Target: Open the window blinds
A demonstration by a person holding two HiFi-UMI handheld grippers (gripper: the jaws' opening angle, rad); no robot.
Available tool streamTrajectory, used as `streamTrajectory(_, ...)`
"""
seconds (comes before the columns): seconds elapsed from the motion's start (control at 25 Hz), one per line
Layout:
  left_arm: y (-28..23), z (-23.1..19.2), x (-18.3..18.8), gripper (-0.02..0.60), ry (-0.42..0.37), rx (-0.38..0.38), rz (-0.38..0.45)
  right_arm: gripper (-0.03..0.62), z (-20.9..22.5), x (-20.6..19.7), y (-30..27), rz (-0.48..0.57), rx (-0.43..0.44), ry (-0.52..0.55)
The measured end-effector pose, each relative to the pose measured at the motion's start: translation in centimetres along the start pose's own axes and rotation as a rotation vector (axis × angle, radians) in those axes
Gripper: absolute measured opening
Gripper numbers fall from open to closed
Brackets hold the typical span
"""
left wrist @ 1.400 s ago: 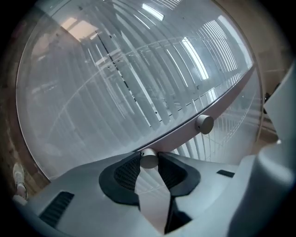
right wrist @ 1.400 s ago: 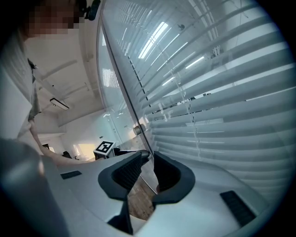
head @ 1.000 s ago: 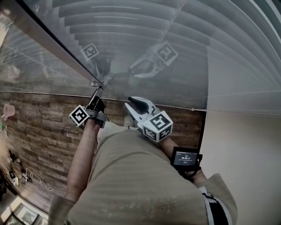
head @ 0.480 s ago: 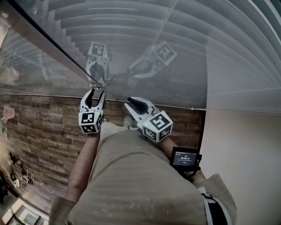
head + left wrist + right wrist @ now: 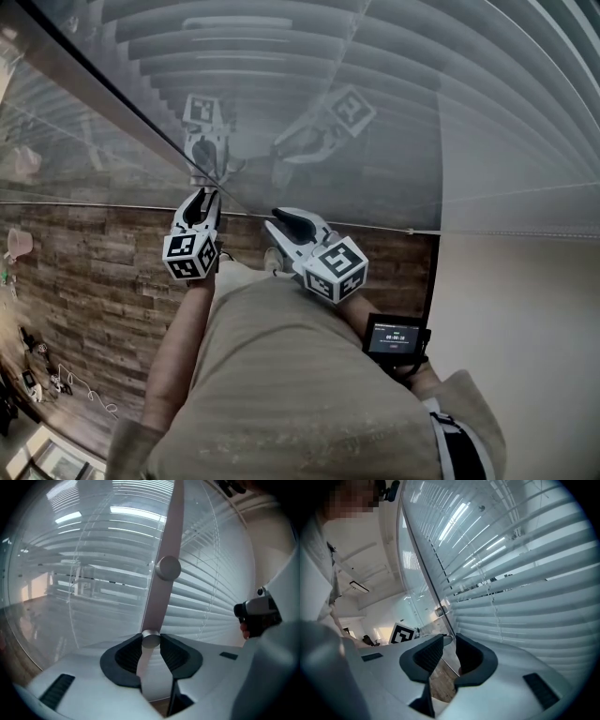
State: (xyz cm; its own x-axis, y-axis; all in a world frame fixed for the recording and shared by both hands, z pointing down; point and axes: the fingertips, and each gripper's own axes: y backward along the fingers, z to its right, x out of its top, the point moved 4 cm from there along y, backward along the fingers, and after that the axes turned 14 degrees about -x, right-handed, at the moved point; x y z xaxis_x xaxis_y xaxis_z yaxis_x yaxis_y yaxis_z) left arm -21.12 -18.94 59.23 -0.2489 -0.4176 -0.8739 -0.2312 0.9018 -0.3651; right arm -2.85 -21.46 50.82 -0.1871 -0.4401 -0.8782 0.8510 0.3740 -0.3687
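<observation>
- Head view: window blinds (image 5: 450,112) fill the top & right, pale level slats behind a glass pane (image 5: 309,178), right in front of the person
- More glass carries on to the left of a slim frame strip (image 5: 112,94); wood floor (image 5: 84,281) shows below it, & both grippers are mirrored in the glass
- Person's tan clothing (image 5: 281,375) takes up the lower middle, w/ a small lit screen (image 5: 396,339) by the right wrist
- right gripper (image 5: 278,217): held near the glass, to the right of the strip, its marker cube (image 5: 337,269) toward the person
- Right gripper view: its jaws stand apart w/ nothing btwn them; only floor & the glass edge show through the gap, slats spread off to the right
- left gripper (image 5: 201,195): nose up against the foot of the frame strip, well left of the right gripper
- Left gripper view: jaws closing round a small round metal knob (image 5: 150,639) that sits on the strip; the dark pads (image 5: 128,655) touch it on both sides, so it is pinched btwn them
- Blind slats lie behind the strip on both sides in that view, more tightly stacked to its right
- A second knob of the same kind (image 5: 168,567) sits further along the same strip, clear of the jaws
</observation>
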Motion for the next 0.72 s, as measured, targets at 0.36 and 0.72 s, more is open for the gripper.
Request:
streamTrajectory(0.36, 0.13, -0.47, -0.12, 0.135, 0.208, -0.069, 0.065, 0.072, -0.18, -0.2, -0.18, -0.009, 0.009, -0.002)
streamTrajectory(0.72, -0.07, -0.92, -0.25, 0.135, 0.353, -0.123, 0.123, 0.072, 0.09, -0.15, -0.68, -0.016, 0.013, 0.001)
